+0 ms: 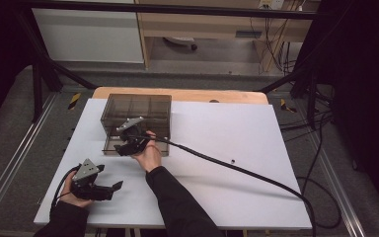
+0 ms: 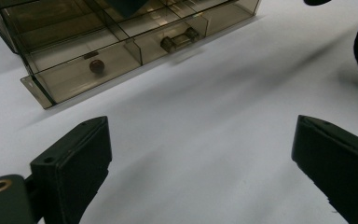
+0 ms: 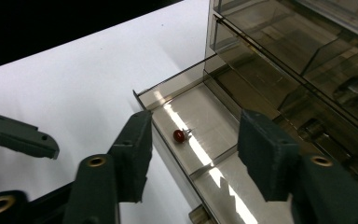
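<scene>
Right gripper view is showing the right gripper (image 3: 191,144) hanging spread over the open drawer (image 3: 205,116), red bead (image 3: 179,136) lying loose inside

My drawer box (image 1: 137,114) is glossy smoked clear plastic; the table (image 1: 237,148) sheet is matt white; my jaws matt black.

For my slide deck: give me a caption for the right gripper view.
Open hand-held gripper above a pulled-out smoky drawer holding a small red bead.
</scene>
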A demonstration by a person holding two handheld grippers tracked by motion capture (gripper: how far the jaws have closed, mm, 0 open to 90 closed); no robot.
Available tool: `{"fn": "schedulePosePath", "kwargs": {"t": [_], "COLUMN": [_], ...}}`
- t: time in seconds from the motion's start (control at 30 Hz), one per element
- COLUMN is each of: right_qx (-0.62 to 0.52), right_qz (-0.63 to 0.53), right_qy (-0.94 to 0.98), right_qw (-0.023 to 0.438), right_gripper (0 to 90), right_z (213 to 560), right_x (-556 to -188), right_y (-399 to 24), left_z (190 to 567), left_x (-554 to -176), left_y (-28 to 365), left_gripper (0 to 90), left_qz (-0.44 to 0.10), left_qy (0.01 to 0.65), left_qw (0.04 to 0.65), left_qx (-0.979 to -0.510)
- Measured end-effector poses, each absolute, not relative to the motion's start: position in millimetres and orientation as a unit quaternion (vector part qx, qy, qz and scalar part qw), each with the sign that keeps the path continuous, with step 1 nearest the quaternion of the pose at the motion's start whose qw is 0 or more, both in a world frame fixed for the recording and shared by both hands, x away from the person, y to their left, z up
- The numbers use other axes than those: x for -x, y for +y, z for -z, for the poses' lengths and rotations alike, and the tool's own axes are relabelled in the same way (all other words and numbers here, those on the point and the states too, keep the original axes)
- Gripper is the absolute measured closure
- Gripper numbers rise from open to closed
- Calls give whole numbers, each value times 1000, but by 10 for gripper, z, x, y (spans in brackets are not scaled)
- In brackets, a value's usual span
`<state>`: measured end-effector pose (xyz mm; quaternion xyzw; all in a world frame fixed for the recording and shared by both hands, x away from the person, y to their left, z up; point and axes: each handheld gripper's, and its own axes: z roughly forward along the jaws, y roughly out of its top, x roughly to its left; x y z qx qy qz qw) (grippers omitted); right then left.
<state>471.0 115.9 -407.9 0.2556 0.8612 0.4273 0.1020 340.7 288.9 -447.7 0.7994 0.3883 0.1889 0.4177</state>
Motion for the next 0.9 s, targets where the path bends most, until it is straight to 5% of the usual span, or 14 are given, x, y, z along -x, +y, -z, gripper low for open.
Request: {"fn": "schedulePosePath", "kwargs": {"t": [0.9], "right_qx": [-292], "right_qz": [-431], "right_qy": [844], "right_qw": [134], "right_gripper": [72], "right_z": [3767], "right_x": [-4418], "right_y": [491], "left_z": [4484], "left_x": [-3411], "left_y": [2883], "left_gripper": [48], "left_qz": [-186], "left_qy": [390], "left_qw": [417], "left_qx": [-800]}}
